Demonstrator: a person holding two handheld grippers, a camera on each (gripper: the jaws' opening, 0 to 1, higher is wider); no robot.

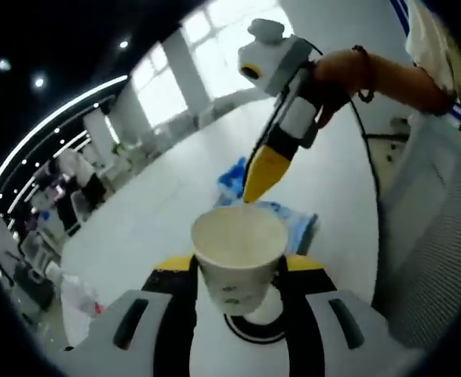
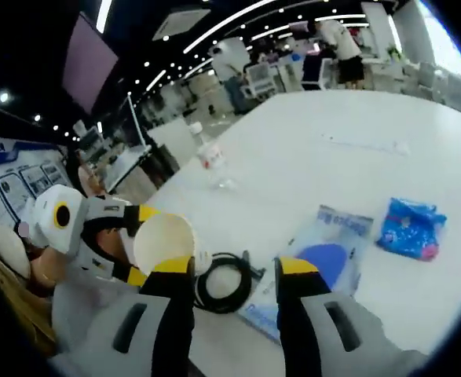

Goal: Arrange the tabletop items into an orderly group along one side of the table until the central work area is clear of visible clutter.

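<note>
Left gripper view: left gripper point(image 1: 238, 275) clamped on a paper cup point(image 1: 239, 253), lifted above the table point(image 1: 167, 212); right gripper point(image 1: 254, 184) just past the cup, blue packets point(image 1: 238, 177) behind it.
Right gripper view: right gripper point(image 2: 226, 271) with jaws apart, nothing between them; beyond the cup point(image 2: 163, 239), black cable point(image 2: 222, 283), flat pouch point(image 2: 332, 251), blue bag point(image 2: 411, 228), bottle point(image 2: 210, 161) scattered mid-table.
Progress: early; grouping mostly left.
</note>
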